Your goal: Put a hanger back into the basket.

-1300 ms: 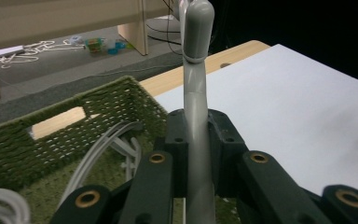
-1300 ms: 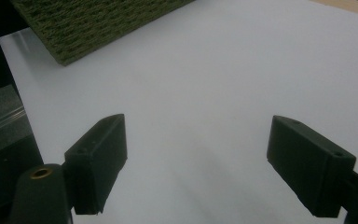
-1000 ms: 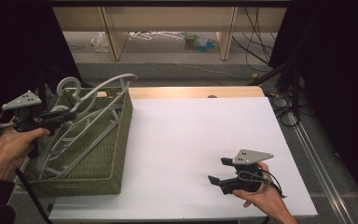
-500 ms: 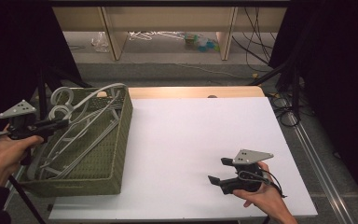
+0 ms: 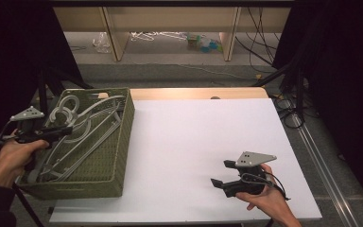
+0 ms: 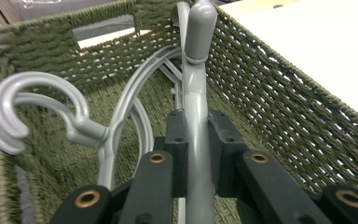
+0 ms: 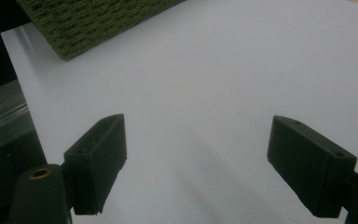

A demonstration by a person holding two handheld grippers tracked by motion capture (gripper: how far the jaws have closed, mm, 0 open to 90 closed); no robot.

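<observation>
Your left gripper point(image 5: 59, 132) is clamped on a grey hanger point(image 6: 197, 116): in the left gripper view the pads press on both sides of its stem just below the hook. Compared with a second ago, that hand has come down, and the hanger, which then stuck up over the rim, now lies lower inside the basket point(image 5: 123, 142) with the other hangers point(image 5: 75, 142), at the left edge of the white table point(image 5: 208, 142). The basket itself has also settled flatter near the front left corner. That suggests you are either setting this hanger back or getting a firmer hold before lifting; nothing is out of the basket yet. Your right gripper point(image 5: 222, 175) hangs idle near the front right corner, jaws spread wide over bare table with nothing between them, well apart from the basket.
</observation>
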